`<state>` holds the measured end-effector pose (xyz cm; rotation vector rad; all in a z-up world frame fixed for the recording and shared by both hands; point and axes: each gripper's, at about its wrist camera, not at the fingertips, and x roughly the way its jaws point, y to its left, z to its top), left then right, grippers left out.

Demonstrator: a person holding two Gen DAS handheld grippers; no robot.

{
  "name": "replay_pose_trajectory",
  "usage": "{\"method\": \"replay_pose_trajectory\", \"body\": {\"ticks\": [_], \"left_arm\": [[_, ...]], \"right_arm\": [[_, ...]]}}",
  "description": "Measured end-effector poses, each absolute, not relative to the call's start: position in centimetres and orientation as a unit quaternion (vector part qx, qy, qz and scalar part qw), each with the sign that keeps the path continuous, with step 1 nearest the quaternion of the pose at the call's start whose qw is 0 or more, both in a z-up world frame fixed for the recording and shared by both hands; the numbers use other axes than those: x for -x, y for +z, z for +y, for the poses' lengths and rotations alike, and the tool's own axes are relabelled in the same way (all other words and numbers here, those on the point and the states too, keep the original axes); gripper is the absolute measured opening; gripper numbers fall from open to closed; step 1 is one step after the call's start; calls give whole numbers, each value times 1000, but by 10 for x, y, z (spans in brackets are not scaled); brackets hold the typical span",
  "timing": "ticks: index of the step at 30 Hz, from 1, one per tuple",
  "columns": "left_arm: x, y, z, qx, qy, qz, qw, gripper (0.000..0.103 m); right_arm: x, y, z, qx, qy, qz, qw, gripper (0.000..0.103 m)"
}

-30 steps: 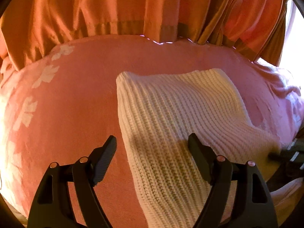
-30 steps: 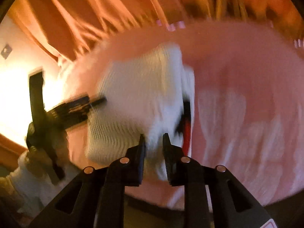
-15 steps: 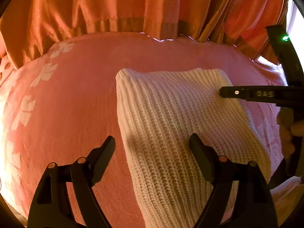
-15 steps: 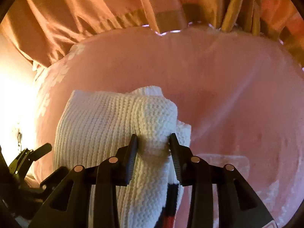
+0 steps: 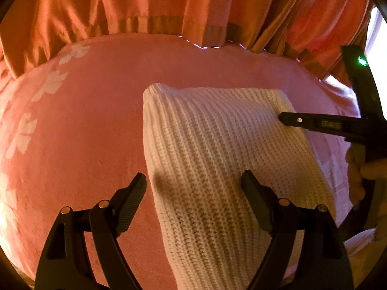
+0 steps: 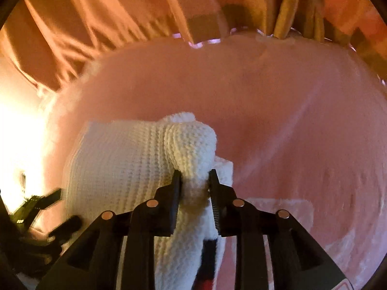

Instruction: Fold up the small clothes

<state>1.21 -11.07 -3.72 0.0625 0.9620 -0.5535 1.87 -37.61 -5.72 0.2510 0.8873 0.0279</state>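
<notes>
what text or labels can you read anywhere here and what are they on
Only one marking shows: a small pale label on the side of the right claw in the left wrist view, over the white knit garment. Its characters are too small and blurred to read.
No other text is visible.

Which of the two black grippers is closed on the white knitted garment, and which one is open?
The right gripper pinches a bunched fold of the white knitted garment. The left gripper stands wide open above it, gripping nothing.
</notes>
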Motion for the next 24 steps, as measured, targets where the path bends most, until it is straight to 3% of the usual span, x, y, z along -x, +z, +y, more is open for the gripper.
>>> {"method": "replay_pose_trajectory", "body": {"ticks": [6, 10, 11, 12, 13, 18, 24], "left_arm": [[-5, -18, -91, -32, -242, 409, 879, 78], [-5, -14, -85, -16, -244, 416, 876, 78], [-6, -14, -85, -15, -244, 420, 874, 78], [-5, -14, -86, -16, -244, 422, 873, 78], [-5, -14, -87, -17, -244, 422, 873, 78], [2, -14, -90, -24, -248, 422, 872, 78], [8, -20, -94, -34, -262, 435, 861, 78]], "right_arm": [[74, -53, -370, -140, 51, 411, 899, 39], [107, -93, -350, -167, 75, 446, 876, 39], [108, -103, -345, -165, 78, 456, 871, 37], [109, -108, -342, -160, 74, 459, 871, 13], [108, -112, -342, -157, 70, 463, 870, 9], [135, -78, -341, -143, 44, 412, 899, 9], [124, -135, -340, -132, 14, 488, 863, 9]]}}
